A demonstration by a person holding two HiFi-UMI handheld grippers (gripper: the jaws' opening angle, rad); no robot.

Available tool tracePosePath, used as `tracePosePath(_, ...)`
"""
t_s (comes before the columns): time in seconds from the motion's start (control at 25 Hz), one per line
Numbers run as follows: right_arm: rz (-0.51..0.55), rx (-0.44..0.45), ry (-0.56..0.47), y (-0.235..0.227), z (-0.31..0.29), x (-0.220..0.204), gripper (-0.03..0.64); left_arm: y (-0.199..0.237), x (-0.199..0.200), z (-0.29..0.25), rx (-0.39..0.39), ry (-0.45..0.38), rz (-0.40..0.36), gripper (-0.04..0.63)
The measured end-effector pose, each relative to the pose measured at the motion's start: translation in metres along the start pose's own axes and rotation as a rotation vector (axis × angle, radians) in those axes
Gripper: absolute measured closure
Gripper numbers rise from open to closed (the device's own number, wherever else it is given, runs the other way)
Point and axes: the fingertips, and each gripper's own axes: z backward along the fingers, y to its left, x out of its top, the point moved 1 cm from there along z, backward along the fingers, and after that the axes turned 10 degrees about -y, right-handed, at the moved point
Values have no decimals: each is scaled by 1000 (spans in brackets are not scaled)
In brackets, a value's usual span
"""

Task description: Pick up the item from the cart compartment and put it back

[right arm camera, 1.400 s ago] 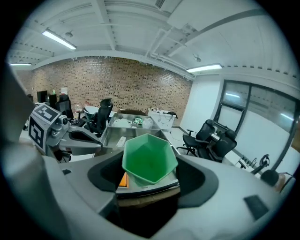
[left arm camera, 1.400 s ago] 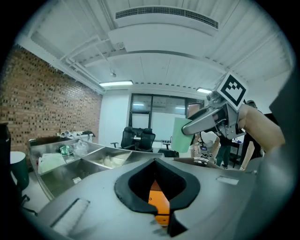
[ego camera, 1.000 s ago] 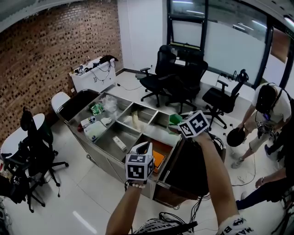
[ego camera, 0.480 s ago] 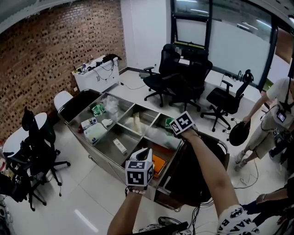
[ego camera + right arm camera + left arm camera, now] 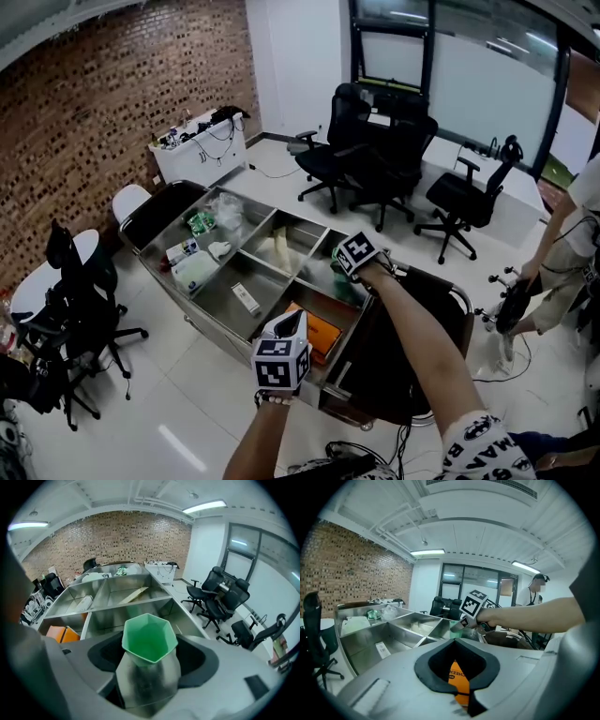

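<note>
Cup [image 5: 149, 644], green-rimmed, is gripped in the right gripper's [image 5: 339, 270] jaws over the cart's [image 5: 228, 323] far right compartment. The left gripper's [image 5: 293, 326] jaws are closed on nothing. If released too high, the cup could be toppled against the steel wall.

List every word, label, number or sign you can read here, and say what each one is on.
"CHEER", sideways and partly cut off: on the orange packet.
White box in the cart: its label is too small to read.
Sleeve: printed letters, cut off and blurred, not readable.
Marker cubes: square patterns only, no words.
Green cup: no print shows.
</note>
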Motion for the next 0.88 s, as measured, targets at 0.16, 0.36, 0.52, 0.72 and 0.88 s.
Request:
tracePosePath(0.16,-4,-9,19,-2,-4,-5,270,6,-3,4,15,-1,4,593)
tracePosePath(0.36,22,-17,50,2,-9,-11,268,11,-3,9,21,-13,12,592)
tracePosePath(0.52,47,-23,78,2,-7,-14,264,12,-3,11,20,-13,15,593)
tracePosePath(0.72,62,-25,94,2,-5,-18,261,12,-5,12,18,-15,13,594)
tracePosePath(0.88,65,-29,84,-2,0,-16,238,11,-3,13,15,-19,9,593)
